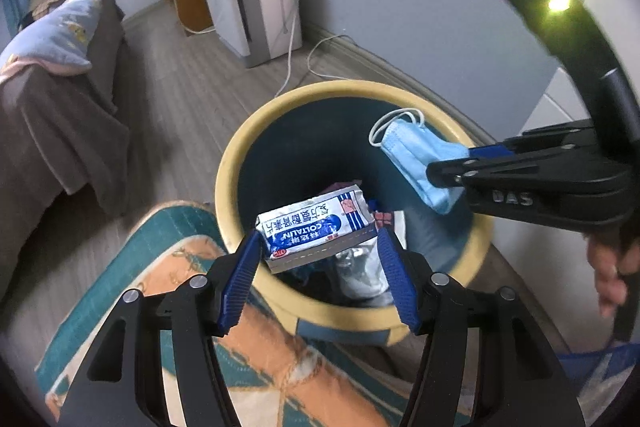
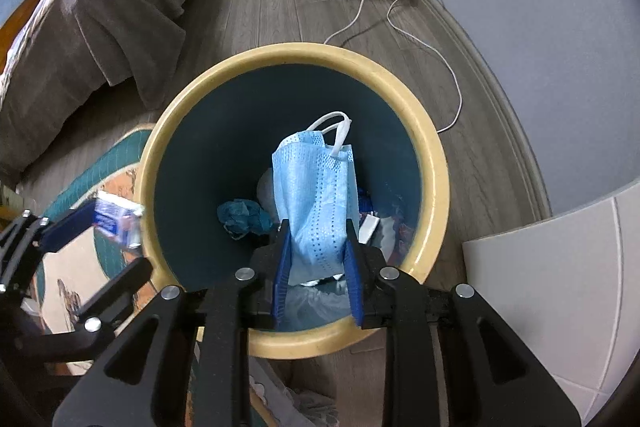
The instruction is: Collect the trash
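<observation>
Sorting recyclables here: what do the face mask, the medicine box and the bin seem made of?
Face mask: soft non-woven fabric, matte, pleated, dotted seams. Medicine box: likely thin glossy printed card, crumpled, edges creased. Trash bin: probably moulded plastic, smooth cream rim, dark inside.

The face mask [image 2: 316, 195] is soft pleated non-woven cloth, and the medicine sachet [image 1: 316, 231] is glossy crinkled foil. The bin [image 2: 434, 163] has a smooth matt plastic rim, and the tongs' pads [image 1: 242, 277] are ribbed blue rubber on matt black plastic.
</observation>
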